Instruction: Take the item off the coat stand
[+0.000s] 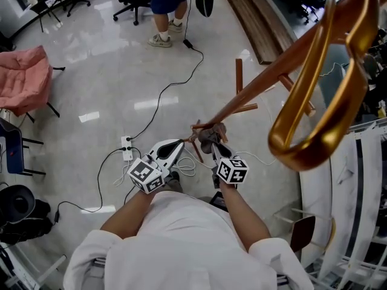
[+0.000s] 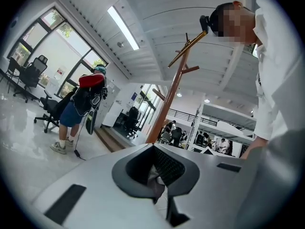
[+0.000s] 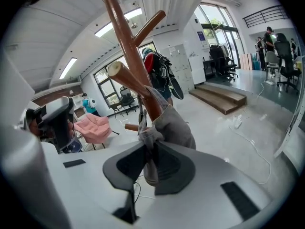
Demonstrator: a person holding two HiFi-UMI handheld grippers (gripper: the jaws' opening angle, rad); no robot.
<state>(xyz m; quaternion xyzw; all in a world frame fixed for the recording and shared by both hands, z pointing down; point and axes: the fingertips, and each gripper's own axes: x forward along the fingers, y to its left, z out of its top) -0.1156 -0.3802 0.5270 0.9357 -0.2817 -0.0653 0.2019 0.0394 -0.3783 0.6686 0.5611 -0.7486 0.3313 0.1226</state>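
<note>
A grey cloth item (image 1: 208, 135) hangs on a low peg of the brown wooden coat stand (image 1: 266, 83), close in front of me. My right gripper (image 1: 213, 145) reaches up to it. In the right gripper view the jaws are pinched on a fold of the grey cloth (image 3: 174, 125), right beside the stand's pole (image 3: 128, 46), so the right gripper (image 3: 151, 149) is shut on it. My left gripper (image 1: 179, 145) sits just left of the peg, apart from the cloth. Its jaws (image 2: 155, 178) are together with nothing held, and the stand (image 2: 169, 94) rises beyond them.
A gold curved hook (image 1: 338, 101) at the stand's top looms near my head at right. On the floor lie a power strip (image 1: 126, 148) and cables. A pink chair (image 1: 24, 77) stands far left, a person (image 1: 166, 11) at the back, white racks (image 1: 363, 180) to the right.
</note>
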